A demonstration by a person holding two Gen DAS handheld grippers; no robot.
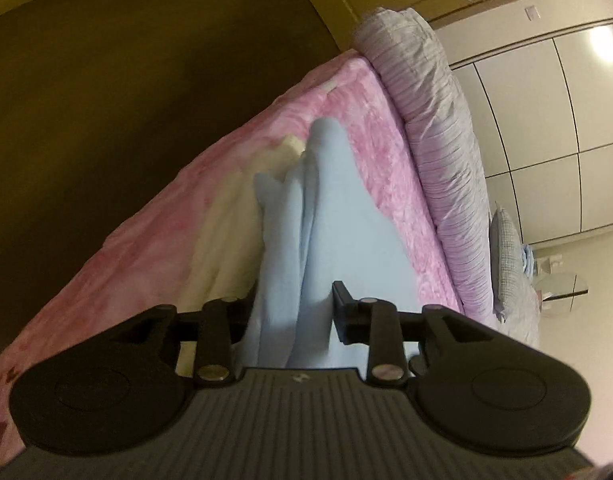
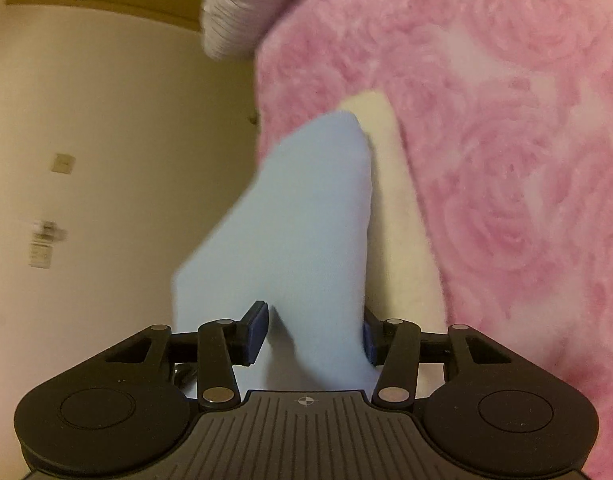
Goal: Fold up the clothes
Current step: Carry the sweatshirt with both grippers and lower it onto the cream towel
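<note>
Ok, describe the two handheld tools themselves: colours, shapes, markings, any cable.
Both are black plastic with the same build: a ribbed grey-black deck bearing a small crosshair mark, two rounded lobes with circular insets, and linkage bars pinned by silver rivets. The left tool has black fingers. The right tool has dark blue pads, and a dark cable loop seems to sit under its linkage. No hand or sleeve shows.

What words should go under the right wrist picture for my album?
The right gripper straddles a light blue cloth lying over a cream cloth on a pink rose blanket.
</note>
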